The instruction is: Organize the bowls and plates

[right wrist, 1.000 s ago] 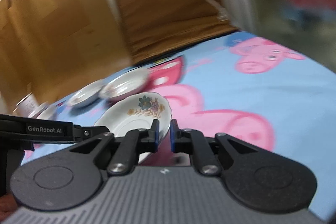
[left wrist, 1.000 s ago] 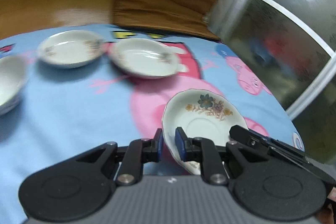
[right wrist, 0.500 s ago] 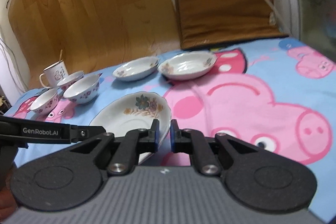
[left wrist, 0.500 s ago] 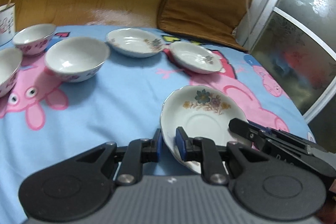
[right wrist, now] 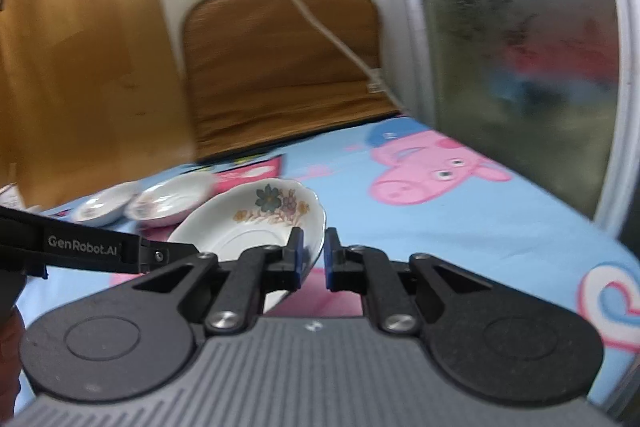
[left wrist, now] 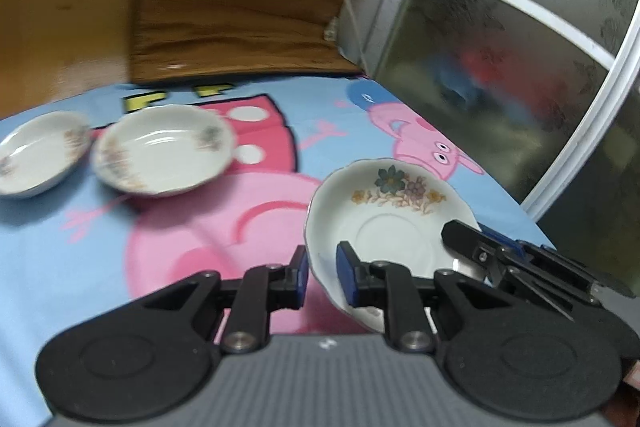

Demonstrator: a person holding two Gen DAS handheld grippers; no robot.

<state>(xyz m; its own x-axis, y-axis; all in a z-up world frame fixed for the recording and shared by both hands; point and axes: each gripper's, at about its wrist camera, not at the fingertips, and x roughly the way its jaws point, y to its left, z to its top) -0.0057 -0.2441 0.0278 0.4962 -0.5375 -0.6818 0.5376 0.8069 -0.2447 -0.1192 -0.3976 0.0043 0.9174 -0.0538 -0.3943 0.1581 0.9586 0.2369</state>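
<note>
A white scalloped plate with a flower print is held above the tablecloth by both grippers. My left gripper is shut on its near left rim. My right gripper is shut on its right rim, and the plate shows tilted in the right wrist view. Two other white dishes lie side by side on the cloth further back: one nearer the middle and one at the far left. They also show in the right wrist view.
The table is covered with a blue cartoon-pig cloth. A brown cushion leans against the wall behind it. A frosted glass door with a white frame stands close at the right, by the table's right edge.
Both grippers, still holding the flowered plate, have swung to the right. The bowls and mug at the left have left the view. The plate sits higher in the right wrist view.
</note>
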